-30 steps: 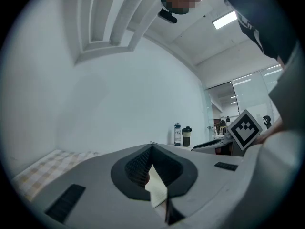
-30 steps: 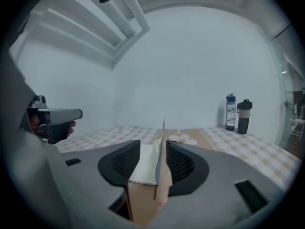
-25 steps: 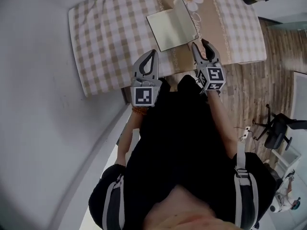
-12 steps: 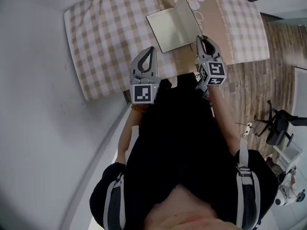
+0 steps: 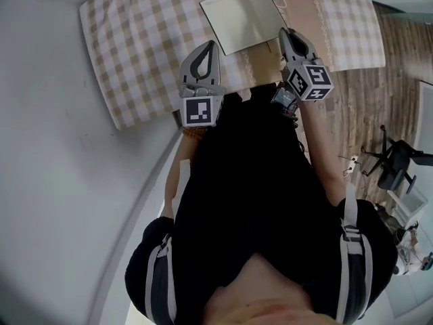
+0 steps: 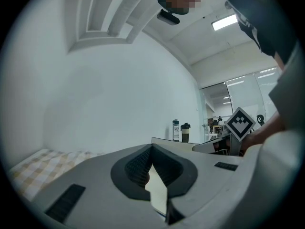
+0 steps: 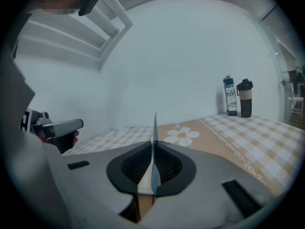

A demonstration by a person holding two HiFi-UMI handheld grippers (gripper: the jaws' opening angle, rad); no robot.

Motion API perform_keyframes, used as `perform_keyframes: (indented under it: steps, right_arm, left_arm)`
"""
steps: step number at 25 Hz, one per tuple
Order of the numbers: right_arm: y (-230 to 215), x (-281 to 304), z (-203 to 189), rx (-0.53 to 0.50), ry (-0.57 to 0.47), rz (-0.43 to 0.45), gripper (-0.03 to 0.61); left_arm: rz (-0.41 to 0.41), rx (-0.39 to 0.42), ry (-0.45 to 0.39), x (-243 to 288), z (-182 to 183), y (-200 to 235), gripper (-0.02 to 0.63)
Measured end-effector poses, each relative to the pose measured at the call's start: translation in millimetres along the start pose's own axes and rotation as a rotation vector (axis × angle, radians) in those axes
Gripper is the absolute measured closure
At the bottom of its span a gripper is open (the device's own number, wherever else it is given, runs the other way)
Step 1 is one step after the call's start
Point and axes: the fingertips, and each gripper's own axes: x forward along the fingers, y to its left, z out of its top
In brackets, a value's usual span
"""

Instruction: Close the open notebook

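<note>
right gripper (image 5: pixel 285 32): jaws closing on raised leaf of notebook (image 5: pixel 233 20) | left gripper (image 5: pixel 210 45): jaws together, seemingly empty | notebook: by near edge of table (image 5: pixel 135 39)

The jaws of my right gripper (image 5: pixel 289 34), wide apart a second before, were closing on the raised page (image 7: pixel 154 128) of the notebook (image 5: pixel 230 19), which now stood between them. My left gripper (image 5: pixel 203 49) crept forward beside the notebook's near corner.

- The right gripper (image 7: pixel 153 149) has its fingers (image 7: pixel 172 165) closing on an upright leaf of the notebook (image 7: pixel 155 128), seen edge-on.
- Beyond lies a checked tabletop (image 7: pixel 267 132) with a daisy-print runner (image 7: pixel 209 135).
- Two bottles (image 7: pixel 230 96) stand at the far right.
</note>
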Motion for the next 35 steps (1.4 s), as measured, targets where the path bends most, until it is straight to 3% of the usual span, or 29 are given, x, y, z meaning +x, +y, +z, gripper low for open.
perform_keyframes:
  steps: [16,35]
  right_arm:
    - [-1.0,-3.5,-1.4,0.003,-0.026,-0.006,0.56]
    - [17.7,0.4,-2.9,-0.035,-0.017,0.049,0.566]
  left_arm:
    - [0.01,0.004,0.014,-4.4,-7.1,5.0,0.601]
    - [0.018,0.008,0.039,-6.1,-17.8,6.9,0.601]
